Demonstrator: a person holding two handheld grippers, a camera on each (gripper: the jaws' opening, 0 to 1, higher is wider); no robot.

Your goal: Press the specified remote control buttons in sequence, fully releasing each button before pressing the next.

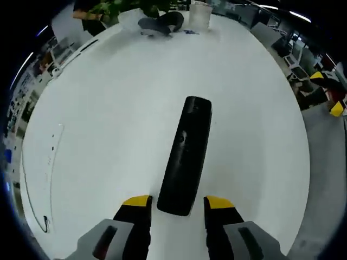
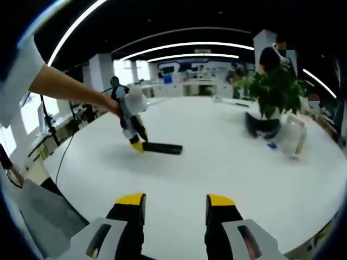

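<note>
A long black remote control (image 1: pixel 184 157) lies flat on the round white table (image 1: pixel 108 119), pointing away from me. In the left gripper view my left gripper (image 1: pixel 179 203) is open, its yellow-tipped jaws standing either side of the remote's near end with a small gap on each side. From the right gripper view, the remote (image 2: pixel 161 147) lies further out on the table, and the left gripper (image 2: pixel 138 145), held by a person's outstretched arm, points down at the remote's left end. My right gripper (image 2: pixel 174 201) hovers open over bare table (image 2: pixel 217 162), well short of the remote.
A potted plant (image 2: pixel 276 89), a dark curved object (image 2: pixel 260 127) and a pale container (image 2: pixel 293 138) stand at the table's far right; the same dark object (image 1: pixel 160 24) and container (image 1: pixel 199 13) show at the far edge. A thin cable (image 1: pixel 51 162) runs along the left rim.
</note>
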